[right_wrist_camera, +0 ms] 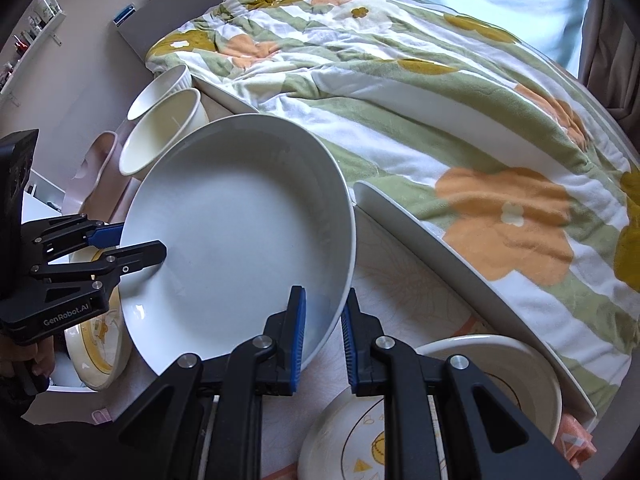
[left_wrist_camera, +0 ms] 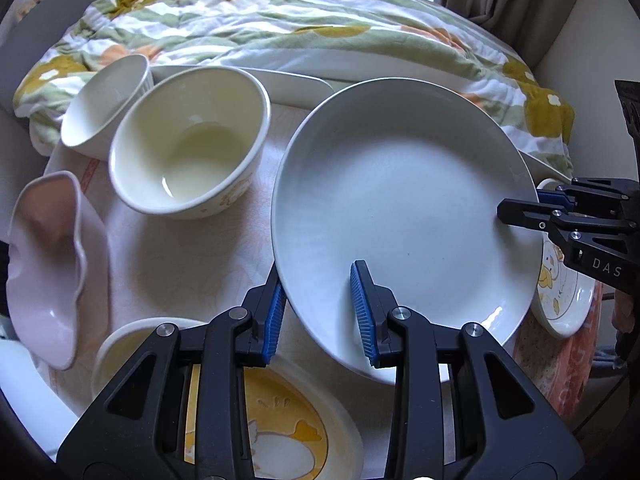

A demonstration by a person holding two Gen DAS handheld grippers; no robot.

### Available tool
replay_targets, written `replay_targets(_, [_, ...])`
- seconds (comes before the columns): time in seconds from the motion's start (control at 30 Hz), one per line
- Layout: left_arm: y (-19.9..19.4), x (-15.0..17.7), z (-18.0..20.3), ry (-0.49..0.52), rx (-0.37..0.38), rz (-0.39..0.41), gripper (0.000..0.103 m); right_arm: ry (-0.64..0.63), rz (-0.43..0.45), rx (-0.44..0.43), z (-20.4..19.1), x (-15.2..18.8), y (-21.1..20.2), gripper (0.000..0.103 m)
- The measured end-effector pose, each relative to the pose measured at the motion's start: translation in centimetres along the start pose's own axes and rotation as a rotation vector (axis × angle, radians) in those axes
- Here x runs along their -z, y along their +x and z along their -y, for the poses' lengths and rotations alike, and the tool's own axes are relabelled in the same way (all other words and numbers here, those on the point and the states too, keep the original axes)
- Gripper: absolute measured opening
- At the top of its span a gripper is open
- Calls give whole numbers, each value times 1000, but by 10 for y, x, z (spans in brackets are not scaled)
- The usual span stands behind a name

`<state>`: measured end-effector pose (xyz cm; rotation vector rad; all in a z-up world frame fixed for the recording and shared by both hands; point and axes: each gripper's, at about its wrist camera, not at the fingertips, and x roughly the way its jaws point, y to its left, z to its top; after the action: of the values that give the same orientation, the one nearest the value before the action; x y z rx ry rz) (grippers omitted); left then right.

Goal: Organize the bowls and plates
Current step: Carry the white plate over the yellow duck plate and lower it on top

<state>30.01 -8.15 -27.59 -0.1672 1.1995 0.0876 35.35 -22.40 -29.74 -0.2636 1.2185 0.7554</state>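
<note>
The big white plate (left_wrist_camera: 400, 216) was off the table, caught at two points on its rim. The left gripper (left_wrist_camera: 320, 312) pinched the near edge, one blue pad inside the dish and the other beneath it. The right gripper (right_wrist_camera: 322, 336) was clamped on the rim at the opposite side, its fingers drawn narrow with only the thin wall of the plate between them. Two holds across from each other made sense to me: a dish that wide and shallow would tip and slip from a single pinch.

It was tilted, the far rim standing higher than the edge near the left gripper, its hollow facing up and toward the person holding it. Being round, it had no long axis to speak of; the line that mattered ran from one grip to the other.

Beyond it stood a cream bowl (left_wrist_camera: 188, 148) and a small white ribbed bowl (left_wrist_camera: 104, 108), touching each other, with a pink wavy-edged bowl (left_wrist_camera: 48, 260) further left. Duck-patterned plates (left_wrist_camera: 280, 432) lay below, on the pale tablecloth (left_wrist_camera: 180, 264). A flowered quilt (right_wrist_camera: 440, 128) lay rumpled behind everything. I'd guess the plate was bound for a stack.
</note>
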Motion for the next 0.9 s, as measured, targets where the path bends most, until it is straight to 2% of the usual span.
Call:
replay_targets(0.3, [-43,19,-25,40,12,39,29,44,30,6,-47,15,-29,16])
replay_targets(0.53, [-68,45,-63,133,62,31,29,213,59,11,-93,40,-38,16])
replay_targets(0.9, [-68,94,-119,296,130,-35,29,438,46,70,-175,83,-14,16])
